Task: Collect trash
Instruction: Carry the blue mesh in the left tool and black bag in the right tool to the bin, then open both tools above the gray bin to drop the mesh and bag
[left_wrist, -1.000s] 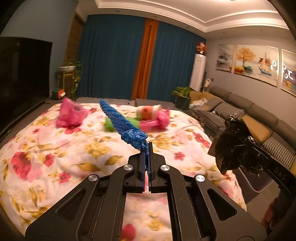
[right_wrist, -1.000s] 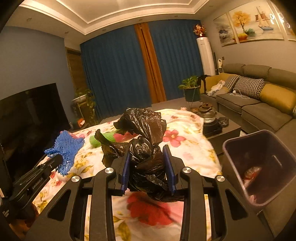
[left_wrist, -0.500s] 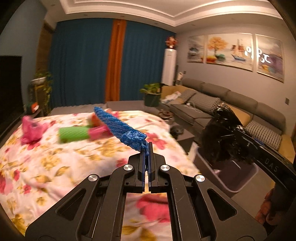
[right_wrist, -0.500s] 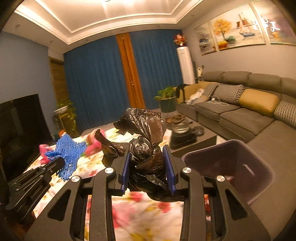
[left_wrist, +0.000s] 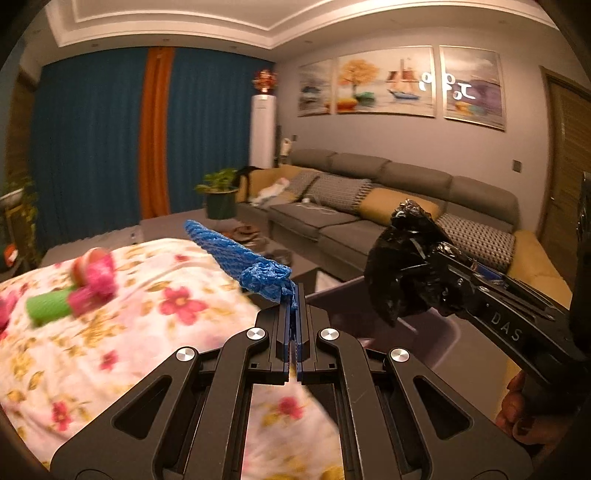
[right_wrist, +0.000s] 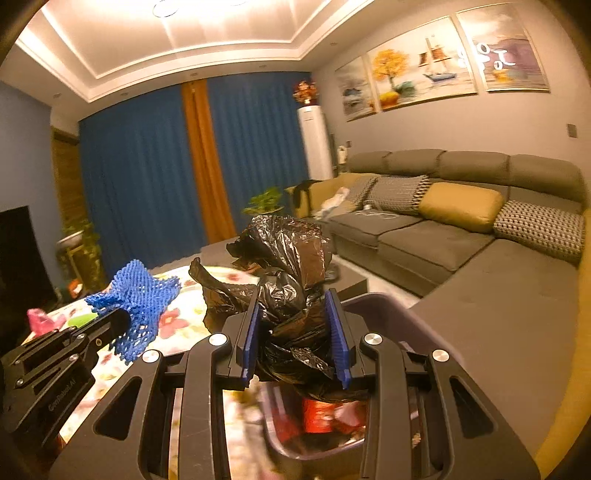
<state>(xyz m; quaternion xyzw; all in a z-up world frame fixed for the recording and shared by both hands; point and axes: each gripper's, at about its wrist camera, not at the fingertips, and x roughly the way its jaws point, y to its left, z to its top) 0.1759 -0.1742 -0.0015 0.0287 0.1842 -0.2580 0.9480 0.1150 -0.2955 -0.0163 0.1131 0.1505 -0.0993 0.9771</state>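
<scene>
over the grey trash bin (right_wrist: 391, 306): right gripper (right_wrist: 295, 332), jaws part-open, clamped on a crumpled black plastic bag (right_wrist: 288, 266). beside it, at the edge of the floral surface (left_wrist: 129, 325): left gripper (left_wrist: 294, 314), jaws closed tight on a blue foam net (left_wrist: 240, 258). red wrappers lie inside the bin.

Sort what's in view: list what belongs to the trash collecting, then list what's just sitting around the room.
Part of the job:
- blue foam net, pinched in the left gripper
- crumpled black plastic bag, clamped in the right gripper
- purple bin, already holding trash
- pink and green scraps on the floral cloth

Just lying about:
- sofa with cushions
- potted plant
- wall paintings
</scene>
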